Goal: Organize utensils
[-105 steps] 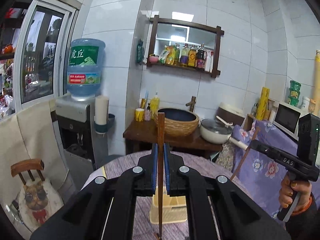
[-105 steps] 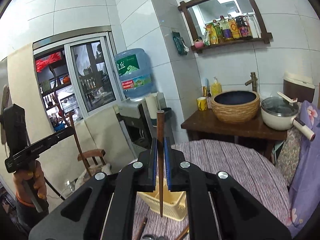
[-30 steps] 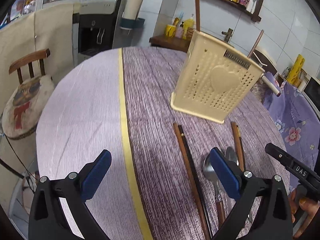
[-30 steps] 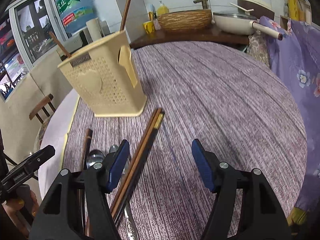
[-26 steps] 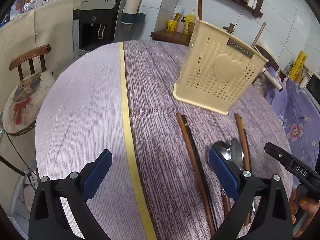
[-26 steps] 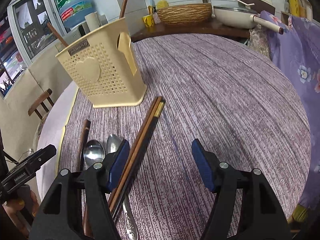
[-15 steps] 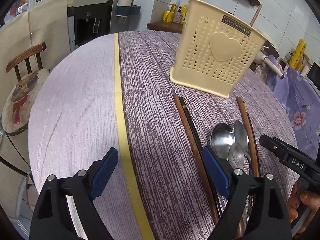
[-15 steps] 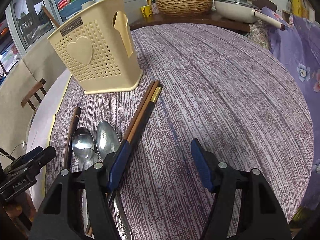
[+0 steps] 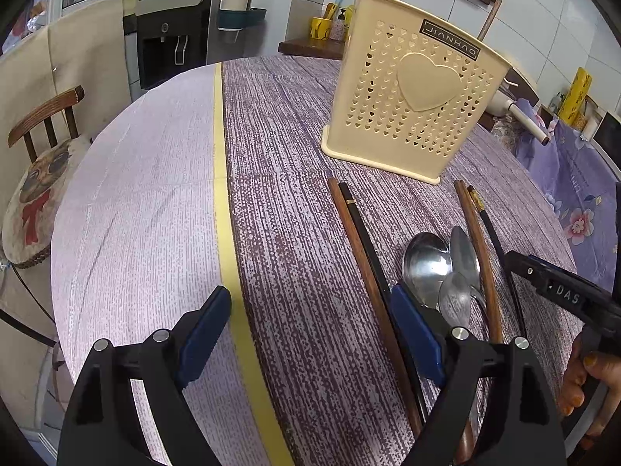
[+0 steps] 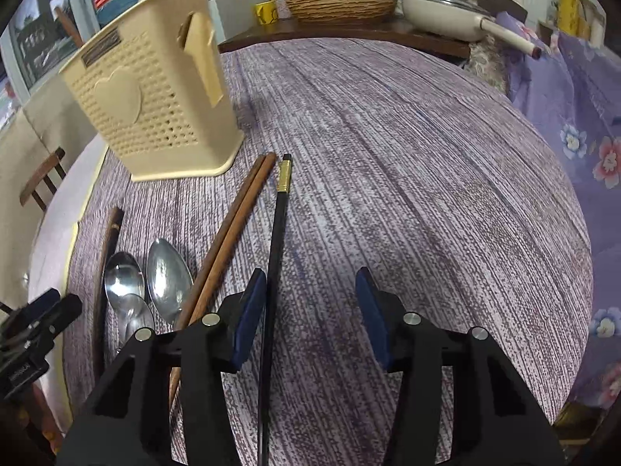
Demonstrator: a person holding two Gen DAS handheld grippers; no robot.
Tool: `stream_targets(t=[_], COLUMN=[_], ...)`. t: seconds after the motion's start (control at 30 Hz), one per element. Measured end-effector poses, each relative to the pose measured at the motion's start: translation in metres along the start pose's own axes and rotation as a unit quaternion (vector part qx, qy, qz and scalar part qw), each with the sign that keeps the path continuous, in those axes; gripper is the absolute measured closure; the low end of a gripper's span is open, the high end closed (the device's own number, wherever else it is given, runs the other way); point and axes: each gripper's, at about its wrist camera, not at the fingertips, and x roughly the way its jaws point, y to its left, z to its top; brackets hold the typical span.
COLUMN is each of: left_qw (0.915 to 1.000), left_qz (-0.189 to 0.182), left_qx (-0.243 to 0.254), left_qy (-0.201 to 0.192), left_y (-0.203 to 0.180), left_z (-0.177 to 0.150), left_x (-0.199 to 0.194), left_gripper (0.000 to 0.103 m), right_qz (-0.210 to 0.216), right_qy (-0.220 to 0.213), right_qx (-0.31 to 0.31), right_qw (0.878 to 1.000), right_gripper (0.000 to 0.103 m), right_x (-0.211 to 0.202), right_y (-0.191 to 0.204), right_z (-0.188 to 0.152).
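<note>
We list the contents of the round worktop [image 9: 163,178], covered in a purple woven cloth with a yellow stripe [image 9: 221,178] running across it.

Utensil holder [image 9: 415,105]: cream plastic, perforated with small hearts, one large heart on its face; upright toward the far side of the worktop. Two brown chopstick ends rise out of its top.

Left chopstick pair [image 9: 361,256]: one brown, one black, lying side by side in front of the holder.

Spoons [image 9: 442,268]: three metal ones, bowls overlapping, between the two groups of chopsticks.

Brown chopsticks [image 10: 233,229]: two, touching along their length, just right of the spoons.

Black chopstick [image 10: 276,229]: gold band near its far end, lying slightly apart from the brown pair.

Left claw [image 9: 310,334]: jaws wide apart, holding nothing, low over the worktop; its right finger sits by the left chopstick pair and the spoon bowls, and we cannot tell whether it touches them.

Right claw [image 10: 310,310]: jaws apart, empty; the black chopstick runs just inside its left finger.

Beyond the worktop we note a wooden chair [image 9: 35,163] with a printed cushion, and a side table bearing a woven basket [image 10: 341,0] and a white pan [image 10: 442,15].
</note>
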Motion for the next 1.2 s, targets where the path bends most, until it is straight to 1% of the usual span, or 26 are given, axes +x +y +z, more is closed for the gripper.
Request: stream_targets(t=[0.2, 0.3, 0.33, 0.43, 0.6, 0.73, 0.8, 0.9, 0.93, 1.03, 1.1, 1.13, 1.2], left_qw=[0.9999, 0.9996, 0.9996, 0.9997, 0.9989, 0.9972, 0.9967, 0.9958, 0.9958, 0.9964, 0.9988, 0.9994, 0.9993], left_qz=[0.0, 0.006, 0.008, 0.011, 0.033, 0.059, 0.061, 0.075, 0.077, 0.073, 0.044, 0.032, 0.033], left_qx=[0.016, 0.027, 0.028, 0.019, 0.034, 0.047, 0.053, 0.053, 0.048, 0.041, 0.022, 0.012, 0.017], left_qy=[0.002, 0.007, 0.007, 0.004, 0.006, 0.001, 0.003, 0.002, 0.01, 0.009, 0.006, -0.003, -0.01], left_y=[-0.01, -0.016, -0.017, -0.014, -0.02, -0.024, -0.025, -0.018, -0.014, -0.009, -0.008, -0.007, -0.012], left_z=[0.007, 0.007, 0.007, 0.004, 0.003, 0.004, 0.004, 0.003, 0.002, 0.005, 0.009, 0.01, 0.013], left_x=[0.004, 0.008, 0.008, 0.008, 0.01, 0.011, 0.01, 0.006, 0.008, 0.01, 0.007, 0.003, 0.001], left_gripper=[0.026, 0.032, 0.034, 0.036, 0.037, 0.037, 0.037, 0.041, 0.044, 0.044, 0.044, 0.044, 0.044], right_qz=[-0.011, -0.016, -0.014, -0.009, -0.014, -0.017, -0.02, -0.021, -0.021, -0.029, -0.029, -0.026, -0.021], right_qy=[-0.002, -0.006, -0.007, -0.008, -0.013, -0.015, -0.017, -0.016, -0.016, -0.016, -0.014, -0.013, -0.015], right_qx=[-0.029, -0.036, -0.035, -0.033, -0.033, -0.038, -0.041, -0.044, -0.046, -0.052, -0.055, -0.052, -0.049], right_qw=[1.0, 0.999, 0.999, 0.999, 0.999, 0.999, 0.999, 0.999, 0.999, 0.998, 0.998, 0.998, 0.998], right_gripper=[0.054, 0.054, 0.054, 0.054, 0.054, 0.054, 0.054, 0.054, 0.054, 0.054, 0.054, 0.054, 0.054], right_x=[0.005, 0.005, 0.005, 0.005, 0.004, 0.004, 0.004, 0.004, 0.004, 0.005, 0.006, 0.006, 0.006], right_y=[0.013, 0.016, 0.016, 0.014, 0.015, 0.017, 0.018, 0.018, 0.017, 0.019, 0.02, 0.019, 0.017], right_z=[-0.002, -0.002, -0.002, -0.003, -0.004, -0.006, -0.007, -0.007, -0.008, -0.007, -0.006, -0.005, -0.005])
